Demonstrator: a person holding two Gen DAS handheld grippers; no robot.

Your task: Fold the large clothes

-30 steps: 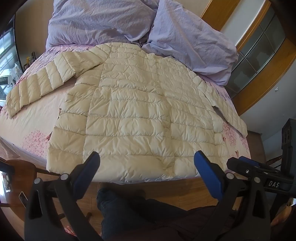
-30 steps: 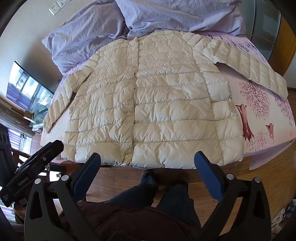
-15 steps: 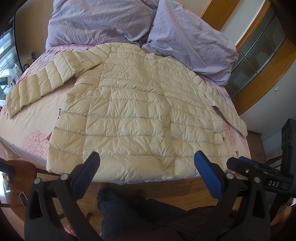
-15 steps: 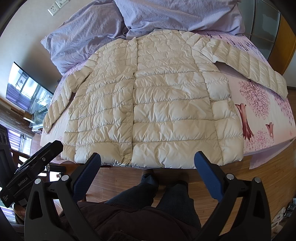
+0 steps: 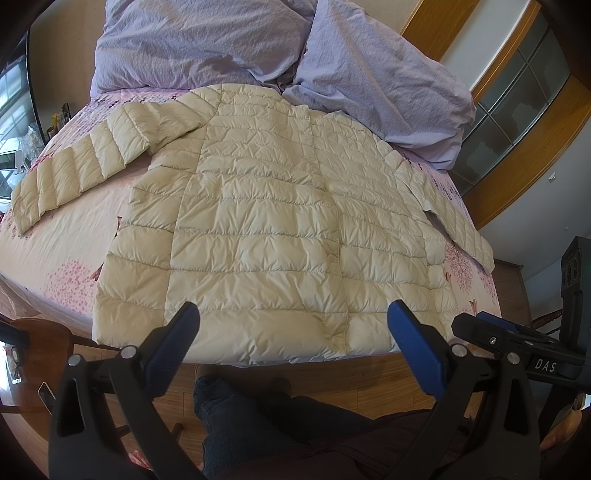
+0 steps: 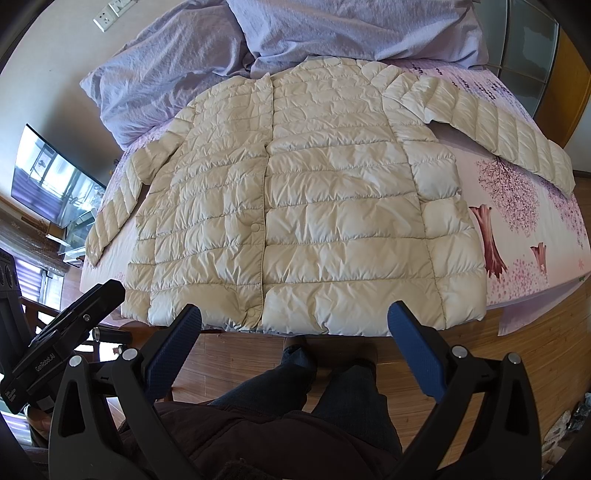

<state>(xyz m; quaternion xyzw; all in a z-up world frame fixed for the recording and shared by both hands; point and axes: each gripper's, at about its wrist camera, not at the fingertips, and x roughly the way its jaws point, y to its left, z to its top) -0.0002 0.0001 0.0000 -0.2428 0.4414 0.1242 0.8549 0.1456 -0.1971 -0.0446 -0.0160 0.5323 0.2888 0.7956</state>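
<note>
**Slippery quilting, nothing gripped yet**

The left gripper (image 5: 293,326) and the right gripper (image 6: 294,329) both hang with their blue-padded jaws spread wide, holding nothing, above the floor at the foot of the bed. At twelve o'clock from each lies the cream quilted puffer jacket (image 5: 266,229), flat and front-up on the pink blossom-print bedsheet (image 6: 524,236), sleeves out toward nine and three o'clock.

The likely trouble is the shell. It looks slick and puffy, so a shallow pinch could slip off, or catch only the top layer and drag the front placket askew. The hem overhangs the bed edge, so a careless tug may slide the jacket floorward.

The collar is partly hidden by the crumpled lavender duvet (image 6: 332,33). The person's hands are out of frame.
</note>
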